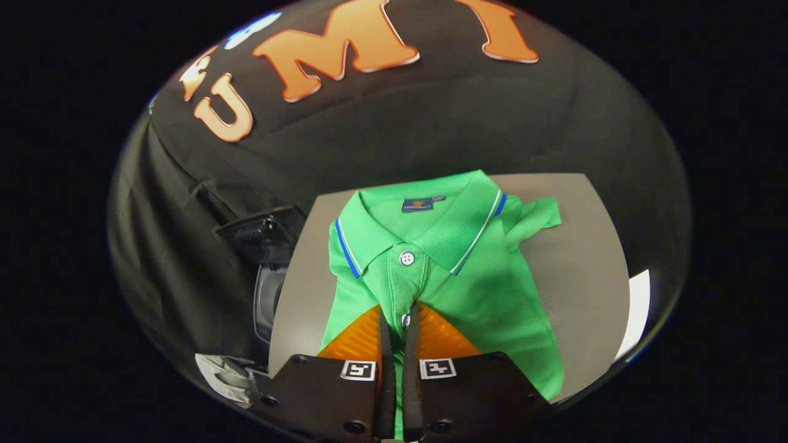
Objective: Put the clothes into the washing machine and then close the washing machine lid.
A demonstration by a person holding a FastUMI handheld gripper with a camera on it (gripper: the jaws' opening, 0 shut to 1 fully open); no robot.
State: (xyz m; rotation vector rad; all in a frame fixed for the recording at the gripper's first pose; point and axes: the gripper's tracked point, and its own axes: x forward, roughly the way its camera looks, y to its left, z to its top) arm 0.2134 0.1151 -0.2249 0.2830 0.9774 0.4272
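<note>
A green polo shirt (431,289) with a blue-and-white trimmed collar lies flat on a grey table (572,258), collar pointing away from me. My gripper (399,312) rests on the shirt's front, just below the collar. Its two fingers stand almost together, with a narrow strip of the button placket pinched between them. A white button shows right at the fingertips. Left of the table and lower down is a dark, raised lid (261,234) over a grey opening (269,301), which looks like the washing machine.
Black cloth walls stand close behind and to the left of the table. A white sheet (637,307) sticks out at the table's right edge. A crumpled grey thing (225,375) lies low beside my left finger.
</note>
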